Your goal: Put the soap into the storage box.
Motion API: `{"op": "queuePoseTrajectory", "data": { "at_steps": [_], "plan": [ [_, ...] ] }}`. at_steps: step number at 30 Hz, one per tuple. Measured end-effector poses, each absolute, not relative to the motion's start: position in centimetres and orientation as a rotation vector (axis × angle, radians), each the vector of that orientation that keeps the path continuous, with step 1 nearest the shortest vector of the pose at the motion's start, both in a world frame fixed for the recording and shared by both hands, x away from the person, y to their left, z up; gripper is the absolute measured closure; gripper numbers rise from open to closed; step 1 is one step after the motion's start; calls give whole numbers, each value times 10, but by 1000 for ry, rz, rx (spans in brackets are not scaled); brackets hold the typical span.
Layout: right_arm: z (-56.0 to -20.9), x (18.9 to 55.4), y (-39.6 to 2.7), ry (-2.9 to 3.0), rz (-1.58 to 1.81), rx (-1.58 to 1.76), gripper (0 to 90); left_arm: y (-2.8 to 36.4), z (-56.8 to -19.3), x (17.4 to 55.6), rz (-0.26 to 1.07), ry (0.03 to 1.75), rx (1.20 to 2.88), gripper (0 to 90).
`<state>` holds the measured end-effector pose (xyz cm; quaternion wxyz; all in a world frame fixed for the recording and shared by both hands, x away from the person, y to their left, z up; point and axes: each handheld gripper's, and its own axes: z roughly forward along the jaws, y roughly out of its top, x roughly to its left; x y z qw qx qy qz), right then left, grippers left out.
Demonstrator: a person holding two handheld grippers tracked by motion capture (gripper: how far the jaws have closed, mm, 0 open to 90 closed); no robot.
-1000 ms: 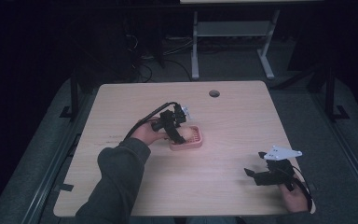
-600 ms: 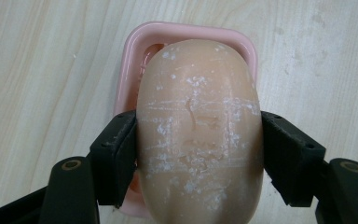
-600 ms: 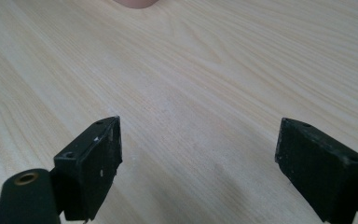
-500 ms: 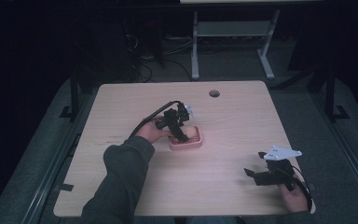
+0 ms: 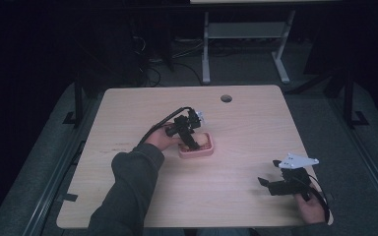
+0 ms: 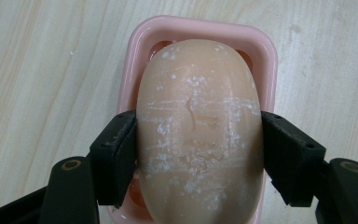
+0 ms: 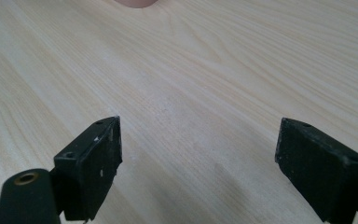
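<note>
High view dim, surroundings near black; gripper views bright, evenly lit (soft shadows), sharp.

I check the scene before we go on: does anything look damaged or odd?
Only the soap: its top carries white scratches and flecks, so it looks worn. It sits straight in the pink dish, clamped by the left gripper.

soap [image 6: 199,135]: near end cut off | dish [image 6: 205,35]: mostly hidden

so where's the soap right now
The soap sits over the pink dish near the middle of the table, gripped on both sides by the left gripper; in the high view it's left of centre.
</note>
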<state>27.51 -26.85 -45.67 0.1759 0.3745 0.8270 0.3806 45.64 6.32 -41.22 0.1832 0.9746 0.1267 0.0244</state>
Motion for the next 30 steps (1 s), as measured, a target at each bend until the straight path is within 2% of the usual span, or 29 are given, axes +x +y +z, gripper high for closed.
{"op": "queuePoseTrajectory", "data": {
  "at_steps": [30],
  "plan": [
    [-457,275,-269,2343,1075,1057,141,62,-418,459,51,369,2763,320]
  ]
}}
